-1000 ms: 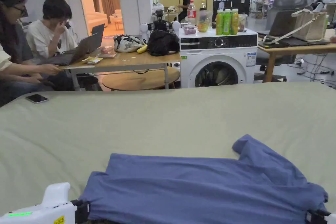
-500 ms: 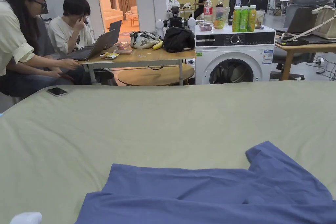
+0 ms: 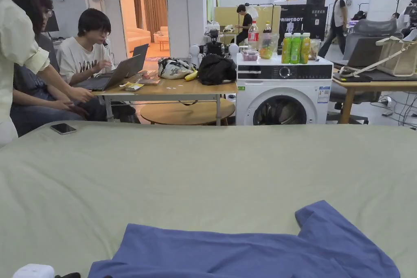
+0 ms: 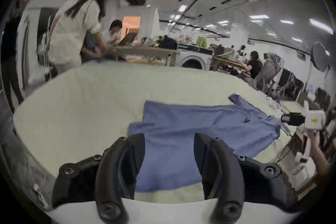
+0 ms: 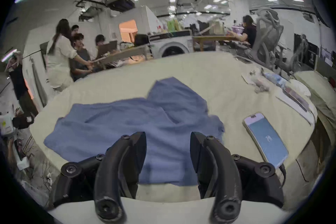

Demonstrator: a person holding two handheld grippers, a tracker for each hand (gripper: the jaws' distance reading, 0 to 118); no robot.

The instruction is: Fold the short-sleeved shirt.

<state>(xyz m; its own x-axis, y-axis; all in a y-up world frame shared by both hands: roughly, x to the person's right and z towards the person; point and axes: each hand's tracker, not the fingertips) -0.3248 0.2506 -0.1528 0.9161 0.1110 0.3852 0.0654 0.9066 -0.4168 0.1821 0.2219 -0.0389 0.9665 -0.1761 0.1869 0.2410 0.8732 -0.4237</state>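
Your left gripper (image 4: 169, 153) and right gripper (image 5: 168, 151), both spread empty, face the shirt (image 5: 138, 124) ahead, loosely doubled; final folds remain.

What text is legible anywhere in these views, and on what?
"RIMEBOT", white letters on the black panel behind the washing machine; the start of the word is hidden.
Stickers on the washing machine front: too small to read.
Labels on the drink bottles: too small to read.
Screen of the phone: too blurred to read.
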